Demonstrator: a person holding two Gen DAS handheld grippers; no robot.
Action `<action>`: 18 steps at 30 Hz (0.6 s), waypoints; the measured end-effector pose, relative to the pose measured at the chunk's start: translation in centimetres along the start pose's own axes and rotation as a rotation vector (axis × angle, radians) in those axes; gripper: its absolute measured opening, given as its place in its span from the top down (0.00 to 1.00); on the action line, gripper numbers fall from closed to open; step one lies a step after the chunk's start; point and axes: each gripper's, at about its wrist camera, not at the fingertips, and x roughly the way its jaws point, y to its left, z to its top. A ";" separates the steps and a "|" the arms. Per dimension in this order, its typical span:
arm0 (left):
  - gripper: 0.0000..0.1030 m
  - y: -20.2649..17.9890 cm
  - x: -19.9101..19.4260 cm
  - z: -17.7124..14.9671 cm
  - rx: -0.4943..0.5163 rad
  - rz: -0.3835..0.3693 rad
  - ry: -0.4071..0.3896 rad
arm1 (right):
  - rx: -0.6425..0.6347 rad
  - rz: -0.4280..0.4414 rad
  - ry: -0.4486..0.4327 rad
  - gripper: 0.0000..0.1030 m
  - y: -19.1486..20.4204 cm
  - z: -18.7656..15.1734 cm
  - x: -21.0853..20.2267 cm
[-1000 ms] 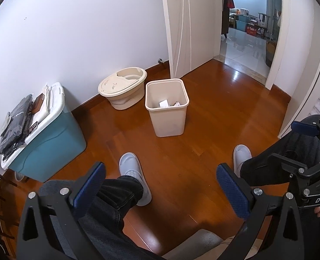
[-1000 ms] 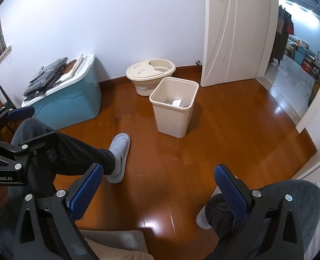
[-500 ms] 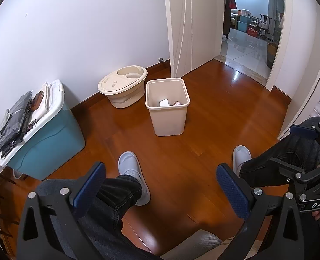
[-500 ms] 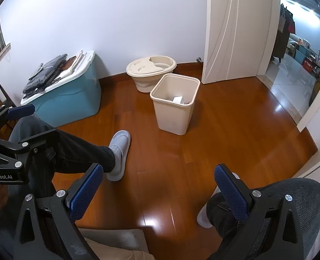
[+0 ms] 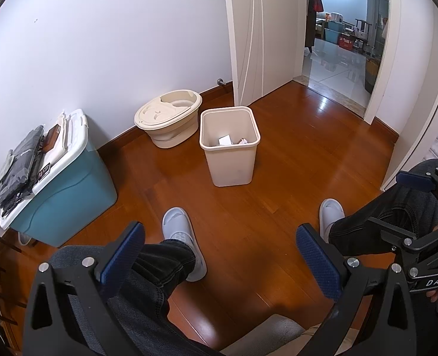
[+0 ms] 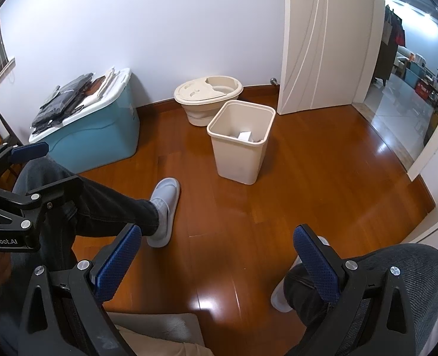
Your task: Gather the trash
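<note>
A beige square trash bin (image 5: 230,145) stands on the wooden floor, also in the right wrist view (image 6: 240,142). White paper scraps (image 5: 225,140) lie inside it; they also show in the right wrist view (image 6: 245,136). My left gripper (image 5: 219,255) is open and empty, held low above the person's legs, well short of the bin. My right gripper (image 6: 216,258) is open and empty too, at about the same distance. Each gripper shows at the edge of the other's view.
A beige lidded tub (image 5: 169,118) sits by the wall behind the bin. A teal storage box (image 5: 62,184) with dark items on its lid stands at the left. A white door (image 5: 263,35) is ajar. The person's slippered feet (image 5: 180,237) rest on the floor.
Both cameras have tilted slightly upward and drifted; the bin sits a little higher in view. Both grippers stay open and empty.
</note>
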 end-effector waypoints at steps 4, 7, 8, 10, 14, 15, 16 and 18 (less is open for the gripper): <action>0.00 0.0 -0.1 0.0 -0.001 -0.007 -0.001 | 0.000 0.000 -0.005 0.00 -0.1 0.1 0.0; 0.00 0.0 -0.1 0.0 -0.002 -0.007 -0.001 | -0.001 0.002 -0.005 0.00 -0.1 0.1 0.0; 0.00 0.0 -0.1 0.0 -0.002 -0.007 0.000 | -0.001 0.000 -0.005 0.00 -0.1 0.1 0.0; 0.00 0.0 -0.1 -0.1 -0.003 -0.006 -0.002 | 0.001 0.000 -0.003 0.00 0.0 0.1 0.0; 0.00 0.0 0.0 0.0 -0.001 -0.006 0.001 | 0.002 0.006 -0.003 0.00 -0.2 0.2 -0.1; 0.00 0.1 0.0 0.0 0.000 -0.007 0.002 | 0.002 0.007 -0.003 0.00 -0.2 0.2 -0.1; 0.00 0.1 0.0 0.1 0.000 -0.009 0.003 | 0.002 0.006 -0.003 0.00 -0.2 0.2 -0.1; 0.00 0.1 0.0 0.1 0.001 -0.007 0.002 | 0.002 0.007 -0.004 0.00 -0.2 0.3 -0.1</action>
